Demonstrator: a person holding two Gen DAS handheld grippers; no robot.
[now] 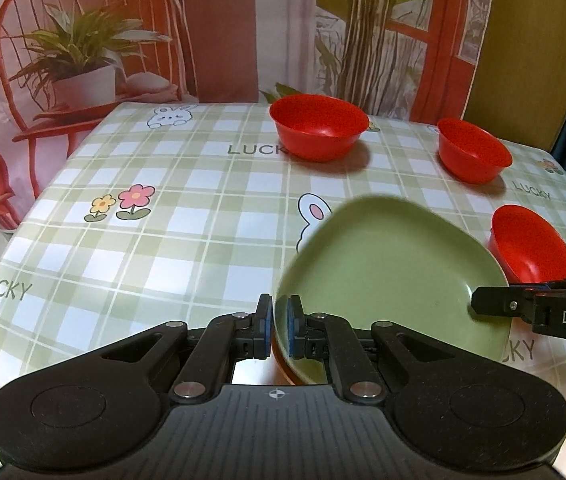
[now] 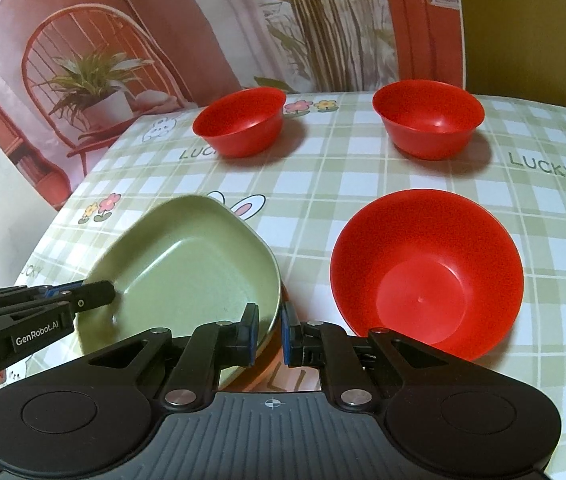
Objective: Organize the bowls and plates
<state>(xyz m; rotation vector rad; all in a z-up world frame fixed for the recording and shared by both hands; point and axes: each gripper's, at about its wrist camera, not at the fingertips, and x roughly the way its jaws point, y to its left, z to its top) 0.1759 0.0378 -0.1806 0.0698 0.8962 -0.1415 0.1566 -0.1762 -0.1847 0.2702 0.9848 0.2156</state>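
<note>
Green plate point(image 1: 387, 276) in both grippers

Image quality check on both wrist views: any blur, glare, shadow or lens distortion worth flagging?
Left wrist: the green plate has a soft, slightly smeared far rim; the tablecloth bows from the fisheye lens, and its corners go dark. Right wrist: sharper overall; the nearest red bowl shows mild sheen, the two far bowls cast soft shadows, and the table edges curve likewise.
</note>
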